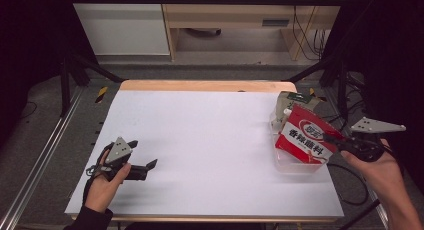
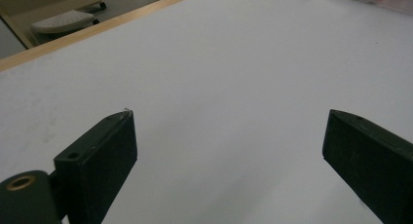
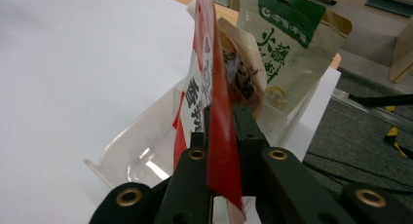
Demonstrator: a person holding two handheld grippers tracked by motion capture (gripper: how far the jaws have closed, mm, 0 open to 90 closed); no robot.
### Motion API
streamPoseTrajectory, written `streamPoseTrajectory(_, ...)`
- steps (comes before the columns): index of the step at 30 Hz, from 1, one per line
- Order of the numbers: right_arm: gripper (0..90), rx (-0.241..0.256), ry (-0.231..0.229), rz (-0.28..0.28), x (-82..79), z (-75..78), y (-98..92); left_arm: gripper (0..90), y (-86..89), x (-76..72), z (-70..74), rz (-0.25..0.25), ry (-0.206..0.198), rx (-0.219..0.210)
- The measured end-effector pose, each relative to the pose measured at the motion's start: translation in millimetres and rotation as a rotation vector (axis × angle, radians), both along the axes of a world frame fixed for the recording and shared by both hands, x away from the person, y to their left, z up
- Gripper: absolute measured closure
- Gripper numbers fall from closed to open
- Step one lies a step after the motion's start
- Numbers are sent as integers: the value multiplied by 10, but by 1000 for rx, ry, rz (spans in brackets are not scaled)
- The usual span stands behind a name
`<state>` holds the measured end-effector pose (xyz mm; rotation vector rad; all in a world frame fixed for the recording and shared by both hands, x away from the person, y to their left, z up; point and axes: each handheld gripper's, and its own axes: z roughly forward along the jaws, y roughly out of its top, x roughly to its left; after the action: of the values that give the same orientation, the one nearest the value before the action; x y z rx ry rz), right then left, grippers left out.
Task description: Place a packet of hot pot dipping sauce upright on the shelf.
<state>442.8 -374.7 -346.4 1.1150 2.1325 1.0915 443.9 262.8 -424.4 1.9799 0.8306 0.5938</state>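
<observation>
Right gripper (image 1: 334, 139) clamped on edge of red packet (image 1: 306, 140), held tilted over clear tray (image 1: 295, 166) at table's (image 1: 200, 140) right side beside 1 green-labelled pouch (image 3: 287, 44); left gripper (image 1: 142, 165) spread wide, holding nothing, over bare table.

The red packet (image 1: 306, 137) looked like glossy plastic film, its edge smooth where the right gripper (image 3: 221, 131) pinched it between matt black jaws. The green-labelled pouch (image 3: 285, 48) seemed matt kraft paper. The container (image 3: 141, 146) was clear, shiny plastic. The table (image 1: 200, 140) had a smooth matt white top edged in pale wood.
</observation>
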Motion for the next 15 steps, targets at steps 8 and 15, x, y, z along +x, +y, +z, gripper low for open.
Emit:
streamPoseTrajectory(8, 489, -67, -26, -44, 10, 54, 59, 57, 4, 2, -3, -1, 3, -1)
streamPoseTrajectory(15, 250, -124, -124, -64, -37, 330, 213, 56, 4, 1, -6, -2, 4, 4)
